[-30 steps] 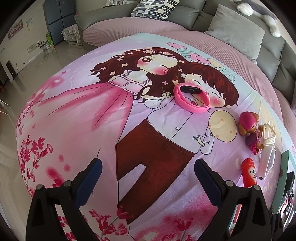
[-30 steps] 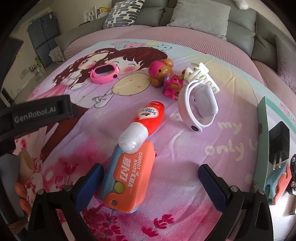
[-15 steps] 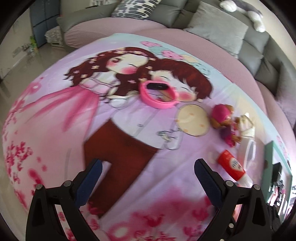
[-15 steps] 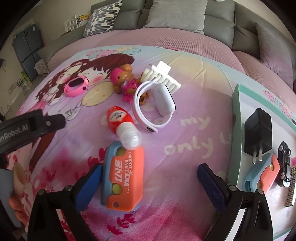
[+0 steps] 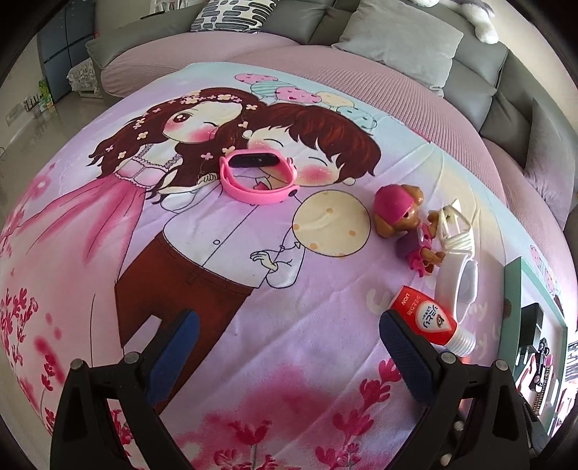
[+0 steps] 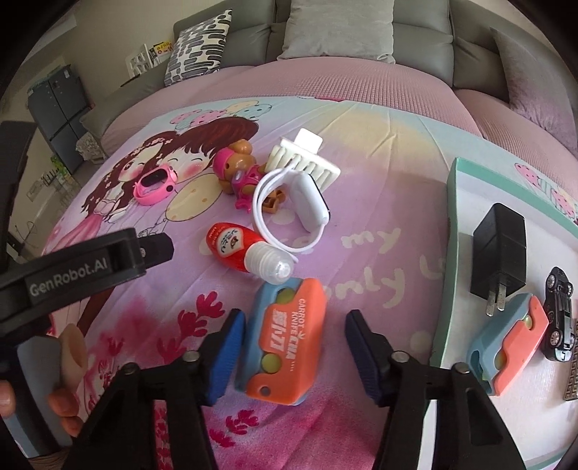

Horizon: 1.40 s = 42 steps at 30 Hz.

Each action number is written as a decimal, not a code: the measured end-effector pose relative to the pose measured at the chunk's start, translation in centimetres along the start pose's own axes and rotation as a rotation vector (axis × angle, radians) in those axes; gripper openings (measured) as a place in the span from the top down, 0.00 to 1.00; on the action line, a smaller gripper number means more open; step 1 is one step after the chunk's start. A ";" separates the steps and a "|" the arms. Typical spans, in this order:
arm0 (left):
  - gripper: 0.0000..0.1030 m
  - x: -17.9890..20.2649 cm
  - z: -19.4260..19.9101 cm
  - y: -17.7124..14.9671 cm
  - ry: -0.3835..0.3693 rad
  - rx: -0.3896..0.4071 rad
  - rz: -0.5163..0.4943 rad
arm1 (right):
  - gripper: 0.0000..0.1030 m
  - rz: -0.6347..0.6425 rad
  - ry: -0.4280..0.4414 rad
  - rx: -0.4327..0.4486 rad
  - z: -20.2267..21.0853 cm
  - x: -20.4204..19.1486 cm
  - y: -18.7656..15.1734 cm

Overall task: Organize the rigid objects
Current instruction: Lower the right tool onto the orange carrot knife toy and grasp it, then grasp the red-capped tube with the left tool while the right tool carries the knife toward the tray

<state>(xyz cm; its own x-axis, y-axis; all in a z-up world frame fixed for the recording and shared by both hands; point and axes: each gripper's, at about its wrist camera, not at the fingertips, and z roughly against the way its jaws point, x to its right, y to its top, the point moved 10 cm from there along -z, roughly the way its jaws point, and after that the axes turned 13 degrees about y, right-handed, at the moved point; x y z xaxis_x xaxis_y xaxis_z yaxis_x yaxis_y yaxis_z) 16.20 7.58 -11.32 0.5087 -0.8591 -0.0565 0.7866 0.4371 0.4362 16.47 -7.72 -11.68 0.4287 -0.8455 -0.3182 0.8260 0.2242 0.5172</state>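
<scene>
My right gripper (image 6: 294, 327) is open, its pads on either side of an orange and blue carrot-knife toy (image 6: 287, 334) lying on the cartoon blanket, not touching it. Beyond it lie a red tube with a white cap (image 6: 240, 249), a white watch band (image 6: 289, 213), a white comb (image 6: 307, 159), a toy dog (image 6: 238, 170) and a pink watch (image 6: 155, 182). My left gripper (image 5: 285, 347) is open and empty above the blanket. Ahead of it lie the pink watch (image 5: 258, 173), the toy dog (image 5: 402, 215) and the red tube (image 5: 426, 320).
A white tray with a teal rim (image 6: 448, 260) at the right holds a black charger (image 6: 500, 249), a second carrot-knife toy (image 6: 505, 343) and a black toy car (image 6: 560, 312). Grey sofa cushions (image 6: 336, 29) stand behind. The left gripper's body (image 6: 83, 264) crosses the right view.
My right gripper has narrowed from wide open and closed in around the carrot-knife toy. My left gripper has swung right, bringing the toy dog and red tube closer in its view.
</scene>
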 end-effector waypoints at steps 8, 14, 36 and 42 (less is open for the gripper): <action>0.03 1.5 0.3 0.0 -0.015 -0.004 -0.032 | 0.54 -0.069 0.013 0.017 1.0 1.4 0.2; 0.03 3.2 1.0 0.0 -0.038 -0.008 -0.055 | 0.55 -0.149 0.050 0.069 2.5 2.6 0.8; 0.03 10.0 0.4 -2.6 -0.082 0.069 -0.455 | 0.57 -0.191 0.025 0.152 6.7 5.3 1.7; 0.03 10.5 0.3 -2.6 -0.074 0.089 -0.482 | 0.56 -0.198 0.029 0.147 6.6 5.3 1.5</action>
<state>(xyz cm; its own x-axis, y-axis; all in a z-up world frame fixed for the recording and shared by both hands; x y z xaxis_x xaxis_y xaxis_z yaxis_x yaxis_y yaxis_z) 19.41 -2.70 -12.83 0.0655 -0.9758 -0.2085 0.8915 -0.0366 0.4516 17.58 -15.05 -7.34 0.2760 -0.8512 -0.4464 0.8338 -0.0190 0.5518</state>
